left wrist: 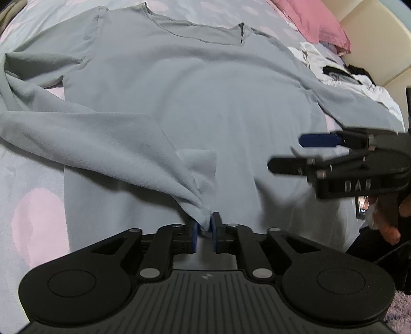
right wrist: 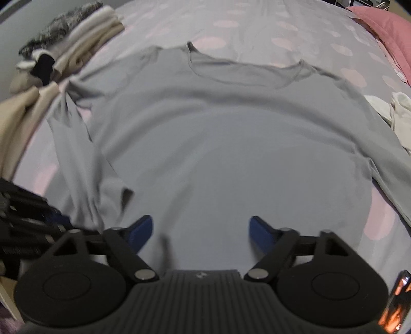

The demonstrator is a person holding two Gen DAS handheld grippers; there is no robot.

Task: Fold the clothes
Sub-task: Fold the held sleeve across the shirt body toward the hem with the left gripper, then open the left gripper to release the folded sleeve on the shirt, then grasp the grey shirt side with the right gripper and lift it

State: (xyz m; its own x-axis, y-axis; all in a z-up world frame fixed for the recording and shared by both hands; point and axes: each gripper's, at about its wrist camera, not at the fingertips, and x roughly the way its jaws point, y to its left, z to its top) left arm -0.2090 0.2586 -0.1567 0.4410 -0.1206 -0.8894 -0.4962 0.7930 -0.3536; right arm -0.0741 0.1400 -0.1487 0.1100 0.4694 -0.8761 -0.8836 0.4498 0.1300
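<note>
Grey long-sleeved top (left wrist: 195,84) spread flat on the bed (left wrist: 33,179), neckline at the far side, hem nearest the cameras, over a pale sheet dotted with pink spots. Left gripper (left wrist: 204,232) at the near hem of the top, blue-padded jaws pressed together on the cuff end of the left sleeve (left wrist: 108,146), which runs across the lower body of the top from its far-left shoulder and rises slightly into the pinch. Right gripper (right wrist: 200,231) just above the near hem of the top, jaws spread wide with only flat grey cloth between them; touching the fabric or hovering over it, hard to tell through the blur. Same right gripper seen from the left wrist view at the right edge of the top, turned side-on, fingers (left wrist: 316,140) apart, a hand (left wrist: 385,218) behind it. Right sleeve of the top lying out along the sheet, away from the body. Stack of folded beige and white clothes (right wrist: 51,72) beyond the left shoulder of the top. Crumpled white garment (left wrist: 341,74) just beside the right shoulder of the top, touching or overlapping its sleeve edge. Pink pillow (left wrist: 313,23) farther off past that same shoulder, against a cream headboard (left wrist: 370,33).
</note>
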